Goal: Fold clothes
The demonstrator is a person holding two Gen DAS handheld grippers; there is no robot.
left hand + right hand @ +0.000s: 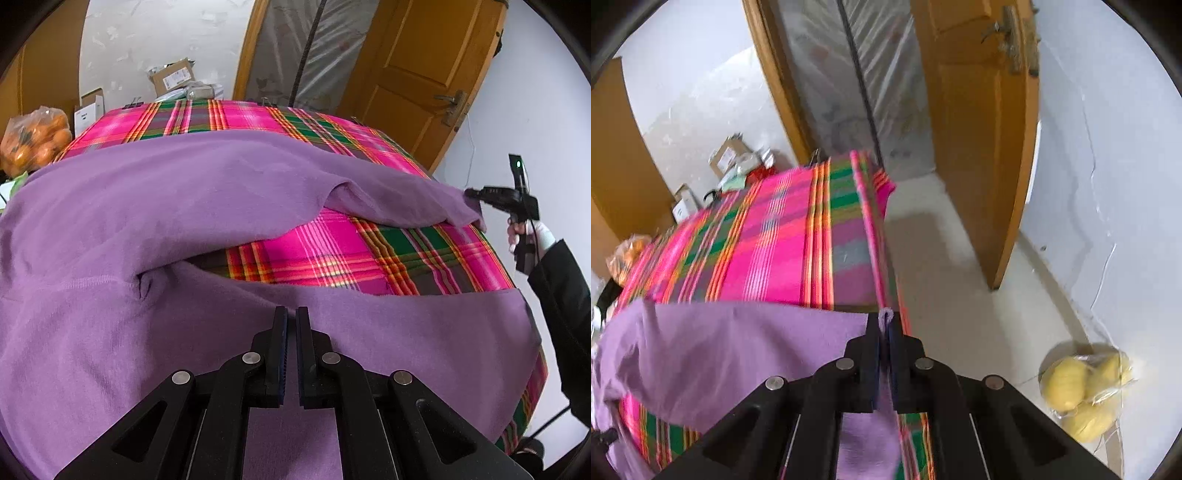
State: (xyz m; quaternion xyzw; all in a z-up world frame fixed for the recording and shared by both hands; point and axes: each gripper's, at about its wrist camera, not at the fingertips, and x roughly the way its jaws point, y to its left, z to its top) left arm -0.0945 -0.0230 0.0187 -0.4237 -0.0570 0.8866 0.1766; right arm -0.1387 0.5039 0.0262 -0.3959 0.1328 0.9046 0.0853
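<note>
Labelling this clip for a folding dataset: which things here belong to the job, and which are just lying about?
Job: purple garment; right gripper, shut on its sleeve end; left gripper, shut; plaid tablecloth.

Lying about: bag of oranges; cardboard boxes; bag of yellow fruit.

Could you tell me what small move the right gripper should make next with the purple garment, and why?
Probably carry the sleeve end inward over the body. The right gripper is shut on the purple garment at the table's edge, its sleeve stretched outward.
</note>
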